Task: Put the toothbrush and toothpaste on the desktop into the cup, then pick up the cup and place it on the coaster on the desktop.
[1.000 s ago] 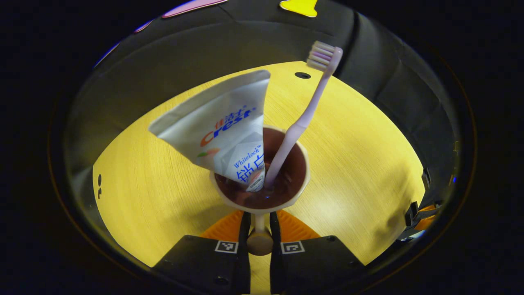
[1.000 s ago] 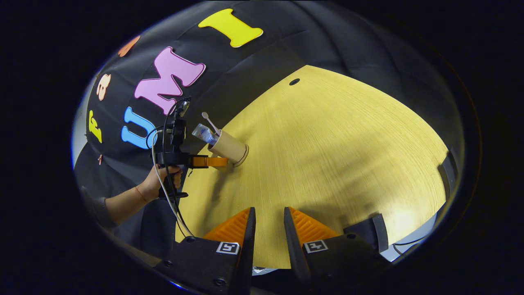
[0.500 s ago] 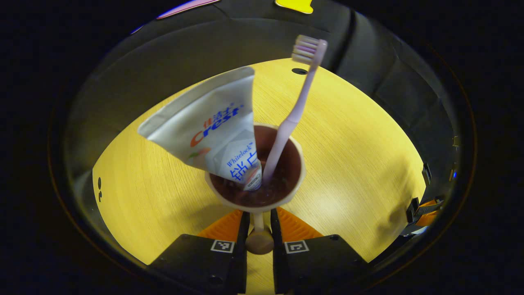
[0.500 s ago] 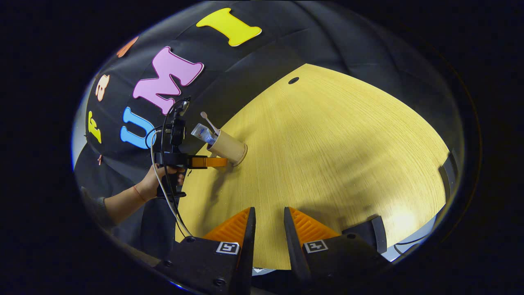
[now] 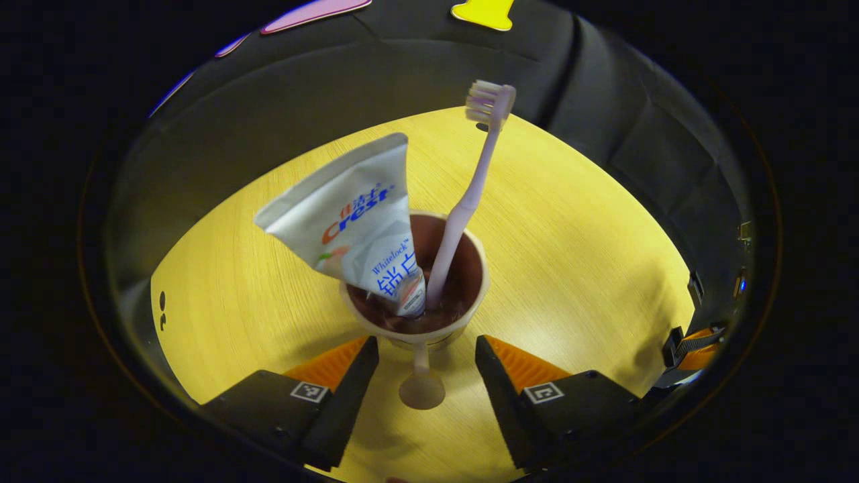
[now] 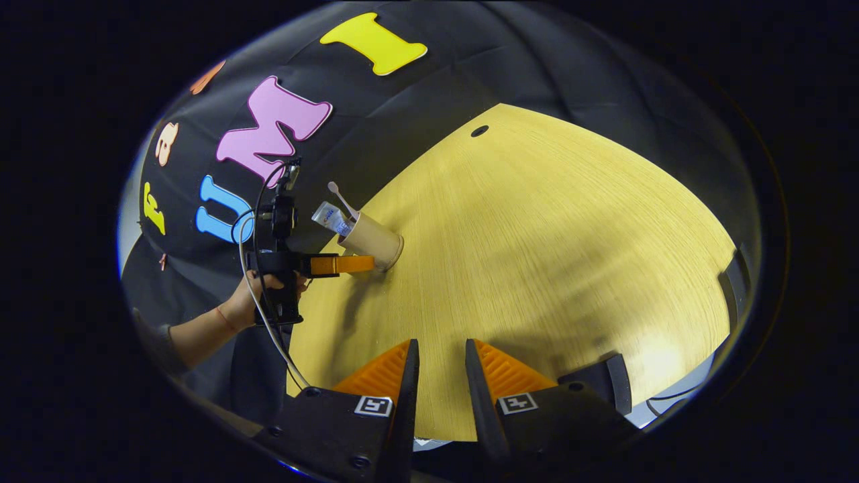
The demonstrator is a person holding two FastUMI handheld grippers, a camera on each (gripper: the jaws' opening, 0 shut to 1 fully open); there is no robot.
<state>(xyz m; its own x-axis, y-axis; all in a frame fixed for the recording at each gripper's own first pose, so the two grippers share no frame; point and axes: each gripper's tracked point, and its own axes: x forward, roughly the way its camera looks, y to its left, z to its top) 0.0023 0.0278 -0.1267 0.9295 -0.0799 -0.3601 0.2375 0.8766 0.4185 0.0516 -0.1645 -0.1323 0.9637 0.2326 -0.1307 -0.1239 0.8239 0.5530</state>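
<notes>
Left gripper [image 5: 424, 365] is spread wide, fingers off the cup handle [image 5: 421, 389] sitting between them. The cup [image 5: 415, 282] stands just ahead on the desktop [image 5: 577, 241], toothpaste [image 5: 349, 221] leaning left, toothbrush [image 5: 470, 188] right. Can't spot the coaster. Right gripper [image 6: 439, 376] hovers nearly closed, holding nothing, with lots of bare wood ahead, cup far left.

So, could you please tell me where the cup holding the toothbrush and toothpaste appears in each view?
Left gripper view: the cup sits at centre, just beyond the open left claw, its handle between the spread fingers.
Right gripper view: the cup is small at left-centre, near the table's left edge, beside the left claw.
Shared landmark: the toothbrush standing in the cup.
</notes>
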